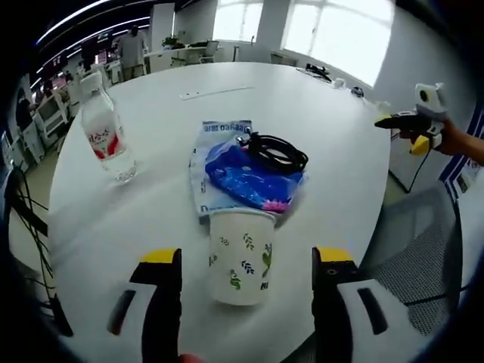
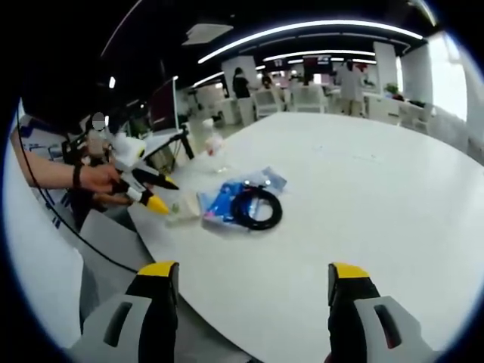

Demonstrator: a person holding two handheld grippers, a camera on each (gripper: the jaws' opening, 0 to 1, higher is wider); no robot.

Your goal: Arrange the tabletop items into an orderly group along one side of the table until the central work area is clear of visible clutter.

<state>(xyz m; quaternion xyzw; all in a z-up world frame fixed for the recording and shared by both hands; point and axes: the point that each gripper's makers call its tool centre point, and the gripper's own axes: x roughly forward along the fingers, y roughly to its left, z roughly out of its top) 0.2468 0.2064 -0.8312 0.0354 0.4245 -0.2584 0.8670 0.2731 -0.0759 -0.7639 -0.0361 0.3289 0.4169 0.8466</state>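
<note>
A white paper cup (image 1: 242, 257) with a green leaf print stands near the table's edge. My left gripper (image 1: 246, 261) is open, one jaw on each side of the cup, with gaps showing. Behind the cup lies a blue packet (image 1: 240, 175) with a coiled black cable (image 1: 277, 152) on top. A clear water bottle (image 1: 107, 133) with a red label stands to the left. My right gripper (image 2: 249, 274) hangs open over the table's rim with nothing between its jaws. From there I see the left gripper (image 2: 165, 194), the cup (image 2: 181, 212), the packet (image 2: 221, 203) and the cable (image 2: 257, 208).
The round white table (image 1: 318, 106) is bare beyond the group. A grey chair (image 1: 423, 249) stands by its edge. The right gripper (image 1: 404, 130), held by a hand, hovers off the table's right side. Desks, chairs and people fill the room behind.
</note>
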